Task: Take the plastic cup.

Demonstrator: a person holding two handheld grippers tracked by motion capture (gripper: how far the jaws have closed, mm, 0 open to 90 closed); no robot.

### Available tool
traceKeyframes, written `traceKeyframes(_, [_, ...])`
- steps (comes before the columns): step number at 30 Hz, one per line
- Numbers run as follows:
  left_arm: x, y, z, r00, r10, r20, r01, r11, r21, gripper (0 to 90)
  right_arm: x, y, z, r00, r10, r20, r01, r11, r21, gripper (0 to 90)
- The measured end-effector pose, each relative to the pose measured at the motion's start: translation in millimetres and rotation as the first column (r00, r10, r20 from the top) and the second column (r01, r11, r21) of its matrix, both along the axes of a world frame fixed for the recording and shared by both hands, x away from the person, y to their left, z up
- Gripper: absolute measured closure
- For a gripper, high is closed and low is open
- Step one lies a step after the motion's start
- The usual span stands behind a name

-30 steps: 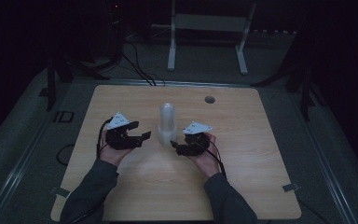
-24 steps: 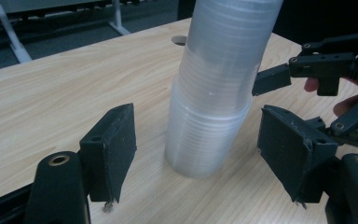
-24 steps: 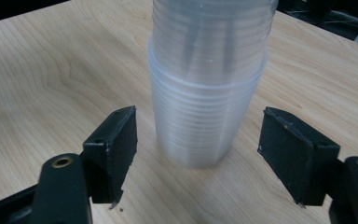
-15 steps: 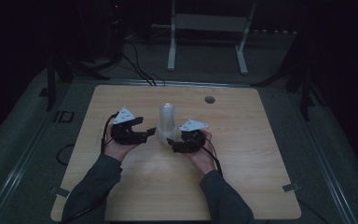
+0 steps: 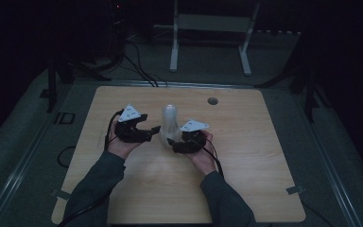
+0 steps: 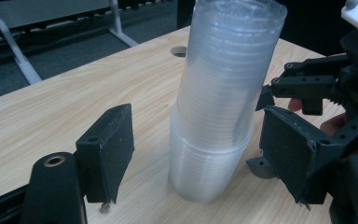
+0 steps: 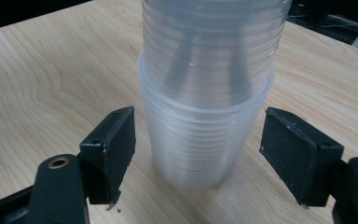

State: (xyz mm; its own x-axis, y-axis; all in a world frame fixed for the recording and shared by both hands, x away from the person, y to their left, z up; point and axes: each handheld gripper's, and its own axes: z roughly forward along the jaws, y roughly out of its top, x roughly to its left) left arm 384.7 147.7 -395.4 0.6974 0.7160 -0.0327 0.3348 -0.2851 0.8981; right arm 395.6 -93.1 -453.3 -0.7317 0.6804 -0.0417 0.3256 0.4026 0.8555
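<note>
Left gripper [image 6: 196, 154]: my jaws have just been opening, wide, clear of the cup stack [image 6: 223, 98] standing between them
Right gripper [image 7: 198, 154]: my jaws just opening too, stack between, untouched

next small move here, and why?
Probably close the right gripper on the lower cup stack. Both grippers' jaws have just been opening; the stack stands between them with gaps at each pad, and the upper cups lean, so steady the base first.
</note>
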Motion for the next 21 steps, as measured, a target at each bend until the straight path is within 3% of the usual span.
traceKeyframes(21, [18.4, -33.0, 11.0, 0.9983, -0.042, 0.042, 0.041, 0.9988, 0.028, 25.0, 4.0, 1.5, -2.1, 1.0000, -0.008, -0.005, 0.008, 1.000, 0.012, 25.3])
